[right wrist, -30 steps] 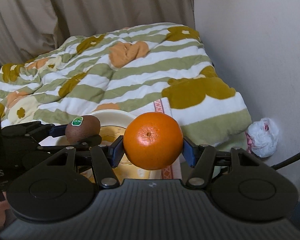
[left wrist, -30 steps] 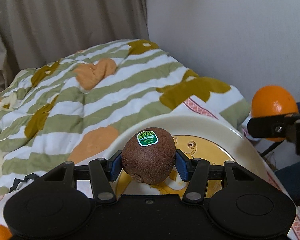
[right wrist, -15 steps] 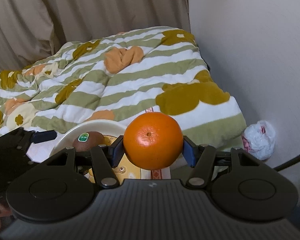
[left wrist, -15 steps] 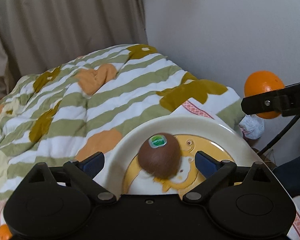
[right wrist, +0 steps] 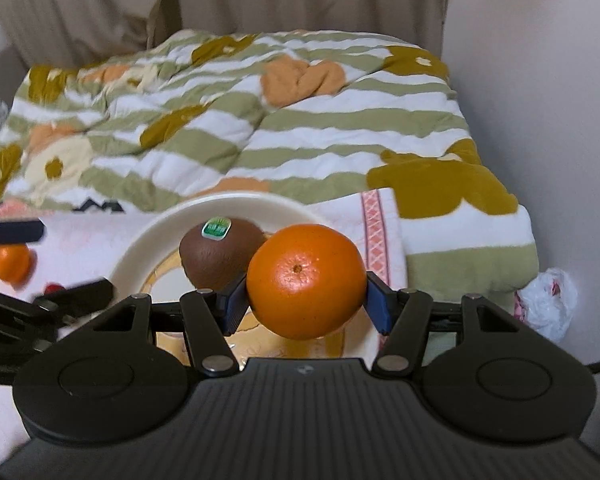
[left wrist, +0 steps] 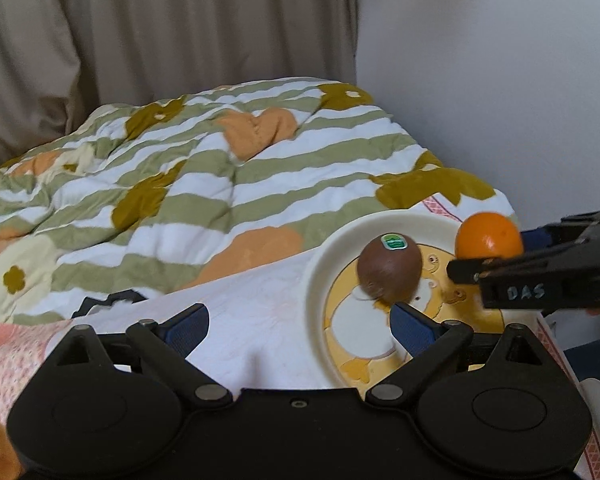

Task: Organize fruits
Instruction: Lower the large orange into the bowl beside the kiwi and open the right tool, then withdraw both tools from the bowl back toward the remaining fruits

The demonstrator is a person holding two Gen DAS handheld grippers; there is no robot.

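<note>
My left gripper [left wrist: 298,330] stood with its fingers [left wrist: 186,326] spread wide and nothing between them; they had just been opening, and the kiwi [left wrist: 390,272] they had let go of lay on the plate [left wrist: 320,280], in the right half of the left wrist frame, just beyond my right-hand blue pad. The kiwi rested on the plate's yellow cartoon centre with its green sticker facing up. My right gripper [right wrist: 304,300] was clenched on the orange [right wrist: 305,280], both blue pads pressed against its sides, the fruit sitting at the centre of the right wrist frame with its navel turned towards the camera. From the left wrist view the same orange showed at the right edge of the frame, over the far side of the plate and close beside the kiwi; I could not tell whether it touched the plate. In the right wrist view the kiwi sat just behind and to the left of the orange, whether touching I could not tell. The plate lay on a pale pink-patterned cloth [left wrist: 260,300] on the bed, with the green-striped quilt [left wrist: 220,168] bunched behind it towards the curtain [left wrist: 180,40]. A second small orange [right wrist: 12,262] lay on the cloth at the left edge of the right wrist frame, well apart from the plate. A crumpled white bag [right wrist: 548,304] lay by the wall at the lower right.
</note>
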